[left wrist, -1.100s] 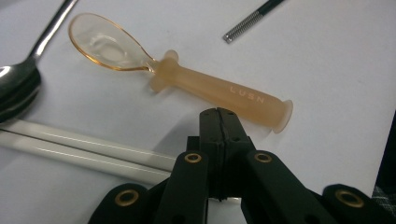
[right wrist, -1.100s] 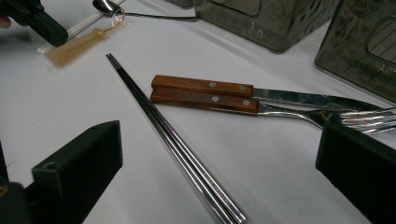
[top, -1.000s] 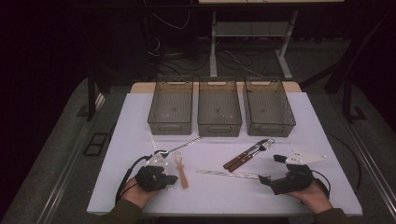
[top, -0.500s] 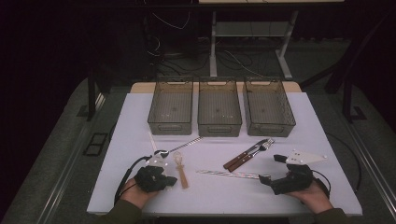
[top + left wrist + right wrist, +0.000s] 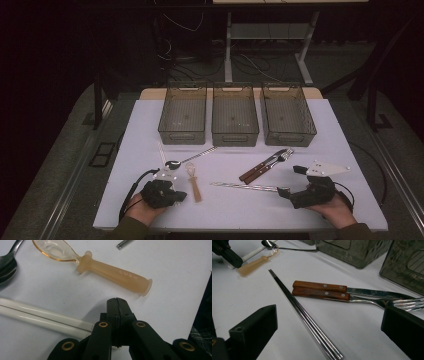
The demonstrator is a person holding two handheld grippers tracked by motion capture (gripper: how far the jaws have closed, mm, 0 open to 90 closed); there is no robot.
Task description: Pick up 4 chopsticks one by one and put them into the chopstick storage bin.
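White table (image 5: 150, 130); left hand-held gripper (image 5: 117, 302) clenched empty, right hand-held gripper (image 5: 329, 322) released astride metal chopsticks (image 5: 304, 317).

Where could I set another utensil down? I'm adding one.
Bare mat left of the left bin, and the near edge between both grippers. Crowded: the centre, around the amber spoon, metal chopsticks, knife and fork.

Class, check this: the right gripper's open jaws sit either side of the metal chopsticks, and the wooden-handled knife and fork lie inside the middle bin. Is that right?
Not quite. The knife and fork lie on the table in front of the bins, as the right gripper view shows. The right gripper does stand open around the chopsticks.
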